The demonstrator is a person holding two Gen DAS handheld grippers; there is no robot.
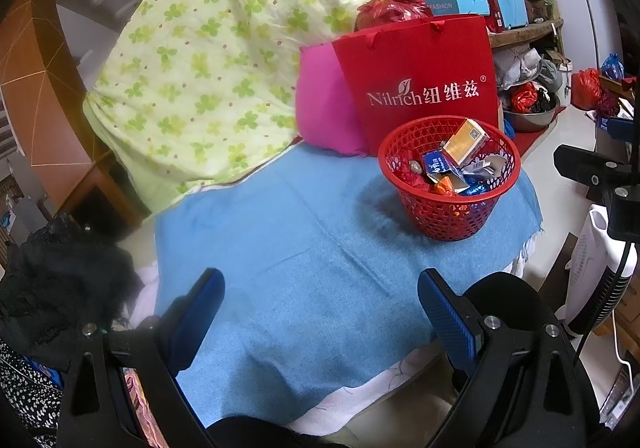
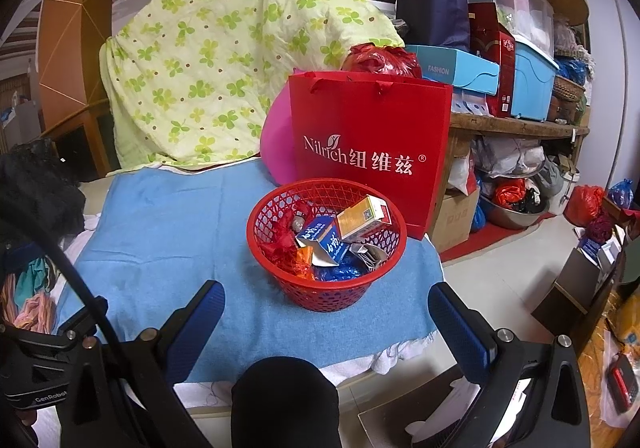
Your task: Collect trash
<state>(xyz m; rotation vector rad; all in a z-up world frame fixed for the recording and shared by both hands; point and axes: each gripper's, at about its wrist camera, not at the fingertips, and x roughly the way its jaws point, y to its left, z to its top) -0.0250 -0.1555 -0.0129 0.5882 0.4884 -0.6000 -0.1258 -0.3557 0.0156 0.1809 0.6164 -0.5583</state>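
Note:
A red plastic basket [image 1: 448, 224] stands on a blue cloth [image 1: 288, 260] at the cloth's far right. It holds trash: a yellow carton [image 1: 468, 141], a blue carton [image 1: 436, 165] and crumpled foil wrappers. In the right wrist view the basket [image 2: 326, 292] sits just ahead of centre, with the yellow carton [image 2: 362, 221] and blue carton [image 2: 320, 238] inside. My left gripper [image 1: 320, 312] is open and empty over the cloth, short and left of the basket. My right gripper [image 2: 326, 322] is open and empty, just in front of the basket.
A red Nilrich paper bag [image 1: 420, 83] and a pink cushion [image 1: 324, 103] stand behind the basket. A green clover quilt [image 1: 208, 59] rises at the back left. Cluttered shelves [image 2: 516, 125] and floor bags lie to the right. Black fabric [image 1: 56, 280] lies at the left.

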